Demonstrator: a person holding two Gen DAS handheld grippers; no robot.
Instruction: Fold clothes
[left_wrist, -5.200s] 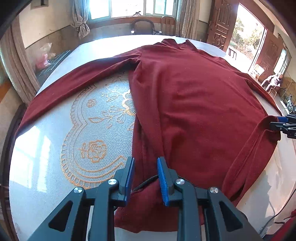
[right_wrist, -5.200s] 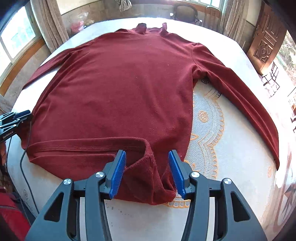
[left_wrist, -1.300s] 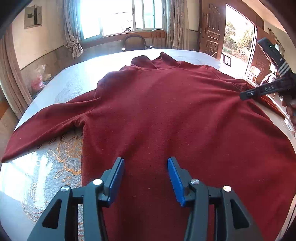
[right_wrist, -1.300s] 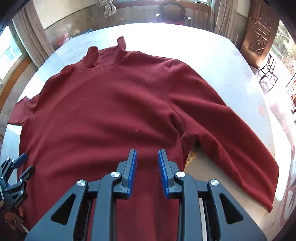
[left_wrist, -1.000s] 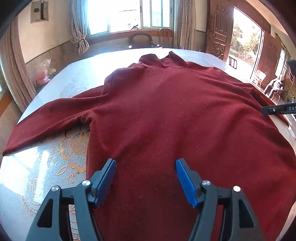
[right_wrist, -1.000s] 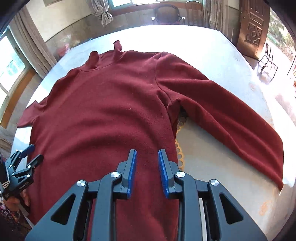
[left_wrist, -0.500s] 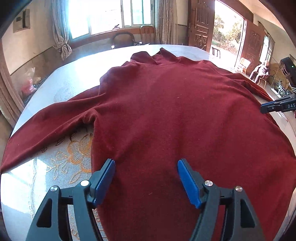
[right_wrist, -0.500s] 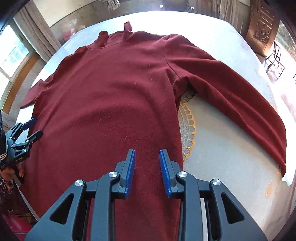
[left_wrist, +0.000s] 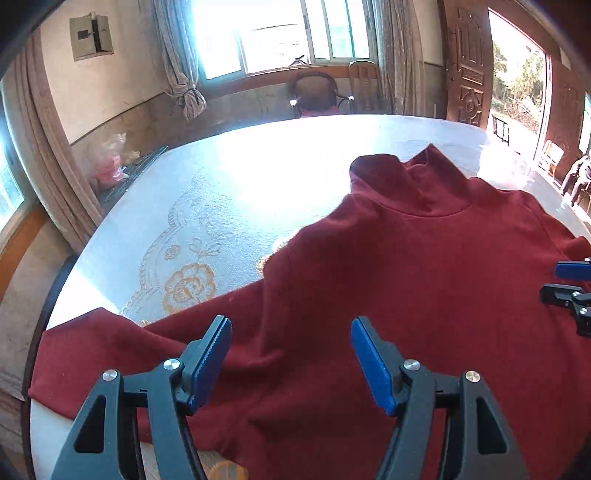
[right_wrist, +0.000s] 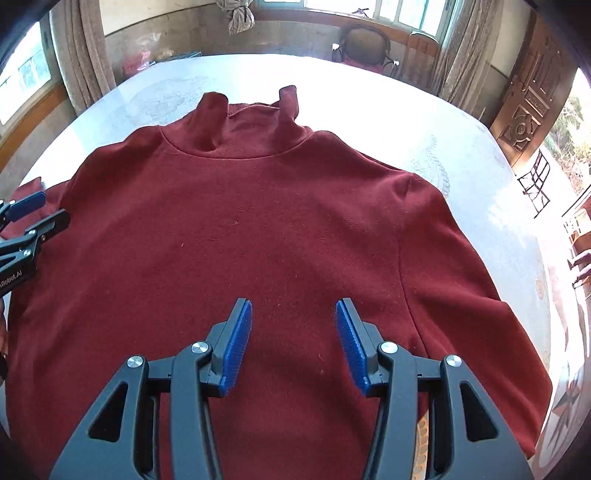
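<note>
A dark red long-sleeved sweater (left_wrist: 424, 280) lies flat on a round white table (left_wrist: 258, 177), collar (right_wrist: 247, 122) toward the far side. My left gripper (left_wrist: 291, 332) is open and empty, above the sweater's left shoulder and sleeve (left_wrist: 122, 347). My right gripper (right_wrist: 293, 317) is open and empty, above the middle of the chest (right_wrist: 258, 236). The right sleeve (right_wrist: 461, 280) lies along the body. The left gripper also shows at the left edge of the right wrist view (right_wrist: 31, 218); the right gripper shows at the right edge of the left wrist view (left_wrist: 570, 280).
The tablecloth has an orange flower pattern (left_wrist: 188, 280) left of the sweater. Chairs (right_wrist: 365, 48) stand behind the table under the window. Curtains (left_wrist: 181, 62) and a wooden door (right_wrist: 528, 107) line the walls. The table's left edge (left_wrist: 55, 295) is near the sleeve cuff.
Both grippers have moved from the hem up toward the shoulders. The right gripper has opened from nearly shut. The left gripper stays open.
</note>
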